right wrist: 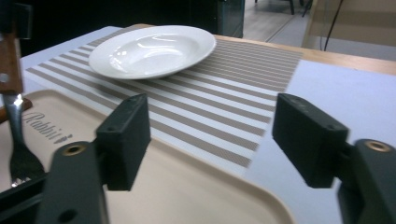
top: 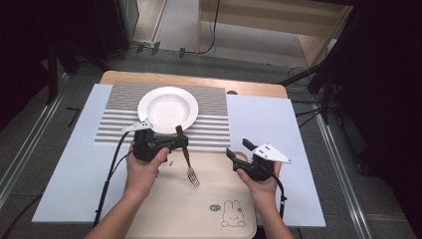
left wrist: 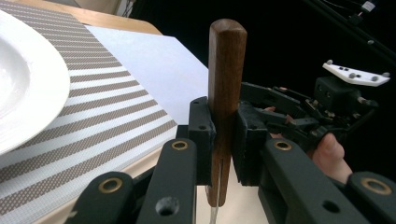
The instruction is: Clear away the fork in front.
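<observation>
Fork, wooden-handled with steel tines [top: 186,157]: high view puts it in the left hand-held gripper [top: 183,143], handle end toward the white round deep plate [top: 167,107], tines hanging over the beige plastic tray with the rabbit print [top: 199,209]. Plate sits on the brown-and-white striped placemat [top: 214,117], which lies on the pale sheet covering the counter [top: 271,124]. Right hand-held gripper [top: 238,148] is apart from the fork, over the tray's right far corner, nothing between its jaws.

Left gripper view: both pads clamp the brown handle [left wrist: 225,93] where wood meets metal shank; handle stands upright between the jaws, grip looks square. Plate rim [left wrist: 28,88] at left, the other gripper beyond.

Right gripper view: jaws stand wide apart and empty, placemat [right wrist: 210,102] and plate [right wrist: 154,51] visible between them; fork [right wrist: 14,140] at the far left edge.

Judgement: step in hand is a transfer just completed, fork now carried by the left side alone, likely for place-setting beside the plate. Next move calls for swinging the fork to the placemat, laying it level and parallel to the plate, then easing the jaws open without dragging it.
</observation>
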